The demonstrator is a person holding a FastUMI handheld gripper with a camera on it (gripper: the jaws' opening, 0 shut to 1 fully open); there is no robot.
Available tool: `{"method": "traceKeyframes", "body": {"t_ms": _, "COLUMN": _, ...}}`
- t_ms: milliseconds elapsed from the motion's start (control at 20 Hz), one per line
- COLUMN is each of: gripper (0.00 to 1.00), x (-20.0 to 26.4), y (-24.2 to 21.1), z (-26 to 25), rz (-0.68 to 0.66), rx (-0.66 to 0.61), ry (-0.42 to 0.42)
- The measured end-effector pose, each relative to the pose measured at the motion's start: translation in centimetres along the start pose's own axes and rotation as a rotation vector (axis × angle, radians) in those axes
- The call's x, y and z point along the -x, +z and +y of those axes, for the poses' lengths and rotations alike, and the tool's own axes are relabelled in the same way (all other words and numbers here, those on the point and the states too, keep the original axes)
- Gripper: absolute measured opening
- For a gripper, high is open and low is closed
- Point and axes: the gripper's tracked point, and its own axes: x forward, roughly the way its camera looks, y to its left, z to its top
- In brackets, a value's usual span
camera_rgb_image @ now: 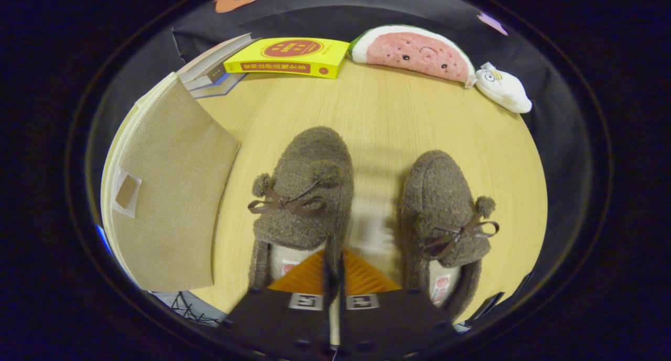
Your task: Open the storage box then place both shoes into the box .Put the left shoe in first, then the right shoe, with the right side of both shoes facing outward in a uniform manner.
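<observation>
Two brown fuzzy slippers with bows and pompoms lie side by side on the wooden table, toes pointing away from me. My gripper sits at the heel end of the left shoe, its fingers pressed together with the inner side wall of that shoe's opening pinched between them. The right shoe lies just to the right of the fingers, apart from them. The beige fabric storage box stands left of the left shoe, a small label pocket on its face. Whether its lid is open I cannot tell.
At the table's far edge lie a yellow book on a stack of other books, a watermelon-slice plush and a small white plush. Bare tabletop stretches between the shoes' toes and these things.
</observation>
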Motion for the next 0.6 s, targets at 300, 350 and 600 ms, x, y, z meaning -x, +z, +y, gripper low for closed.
{"method": "traceKeyframes", "body": {"t_ms": 300, "gripper": 0.0, "x": 3.8, "y": 0.5, "z": 0.6, "rz": 0.002, "rx": -0.078, "ry": 0.044}}
{"method": "traceKeyframes", "body": {"t_ms": 350, "gripper": 0.0, "x": 5.2, "y": 0.7, "z": 0.7, "rz": -0.01, "rx": -0.083, "ry": 0.042}}
{"method": "traceKeyframes", "body": {"t_ms": 600, "gripper": 0.0, "x": 14.6, "y": 2.8, "z": 3.5, "rz": -0.13, "rx": -0.1, "ry": 0.054}}
